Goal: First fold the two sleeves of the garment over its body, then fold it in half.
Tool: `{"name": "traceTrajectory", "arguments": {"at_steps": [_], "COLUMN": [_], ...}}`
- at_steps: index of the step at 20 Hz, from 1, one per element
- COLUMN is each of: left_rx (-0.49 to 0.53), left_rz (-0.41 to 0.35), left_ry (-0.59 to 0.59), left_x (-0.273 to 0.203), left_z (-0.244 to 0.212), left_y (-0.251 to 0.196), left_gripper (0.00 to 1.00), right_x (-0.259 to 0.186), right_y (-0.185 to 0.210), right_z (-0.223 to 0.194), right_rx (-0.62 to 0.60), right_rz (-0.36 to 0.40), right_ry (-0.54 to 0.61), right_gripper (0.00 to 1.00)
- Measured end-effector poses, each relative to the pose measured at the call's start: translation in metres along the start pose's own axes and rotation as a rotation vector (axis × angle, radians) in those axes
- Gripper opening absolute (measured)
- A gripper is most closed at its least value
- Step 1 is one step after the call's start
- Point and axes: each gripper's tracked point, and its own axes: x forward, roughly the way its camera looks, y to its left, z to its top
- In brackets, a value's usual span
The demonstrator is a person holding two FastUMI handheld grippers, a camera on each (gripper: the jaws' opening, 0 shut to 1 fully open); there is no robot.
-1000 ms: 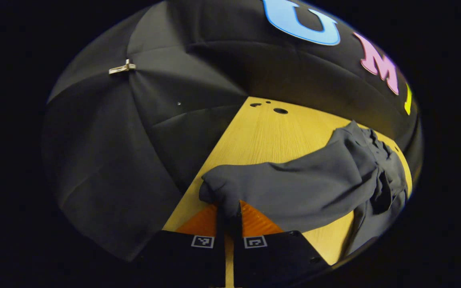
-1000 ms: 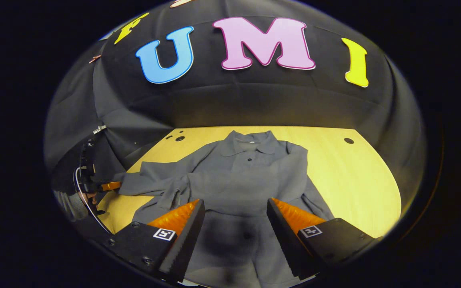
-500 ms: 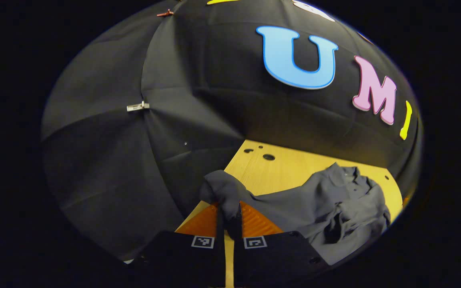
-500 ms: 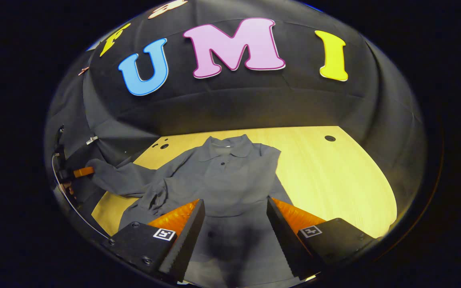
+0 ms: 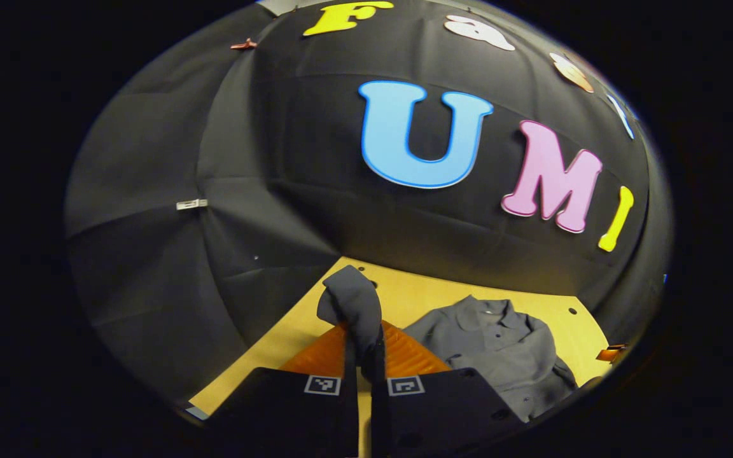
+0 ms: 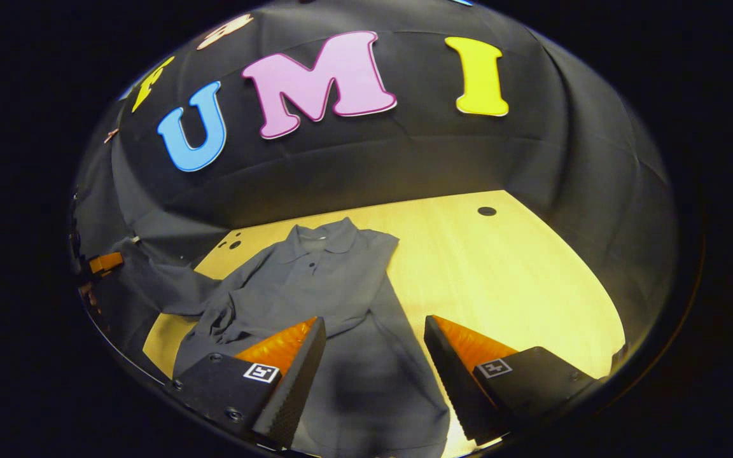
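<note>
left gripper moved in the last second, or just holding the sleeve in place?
Yes. The left gripper, shut on the sleeve, has lifted it up off the table; in the right gripper view it has risen against the wall clip.

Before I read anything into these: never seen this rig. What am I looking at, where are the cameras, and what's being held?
There is no robot arm here. A person holds one two-finger gripper in each hand, and a fisheye camera rides on each, looking forward along its fingers, which show at the bottom of that picture.

In the left gripper view, the left gripper has its jaws closed on the cuff end of a grey sleeve, lifted off the table. Beyond it lies the rest of the grey shirt on the wooden table.

In the right gripper view, the right gripper hangs over the lower part of the shirt with its jaws wide apart, holding nothing. The shirt lies collar away from the camera, and the held sleeve stretches off to the left edge.

The task is folding: sleeves over the body, then in half.
</note>
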Motion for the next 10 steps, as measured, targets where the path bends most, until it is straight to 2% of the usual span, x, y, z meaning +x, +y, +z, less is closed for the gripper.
{"name": "traceTrajectory", "arguments": {"at_steps": [3,10], "left_rx": [0.041,0.065], "left_rz": [-0.063,-0.179], "left_ry": [-0.002,0.018], "left_x": [0.002,0.007], "left_z": [0.001,-0.011], "left_y": [-0.039,-0.139], "left_gripper": [0.13,0.12], "right_x": [-0.005,-0.014], "right_y": [-0.022,-0.073], "right_z": [0.001,-0.003], "right_rx": [0.013,0.013], "right_rz": [-0.023,-0.046], "right_ry": [-0.014,0.002], "right_gripper": [0.96,0.96]}}
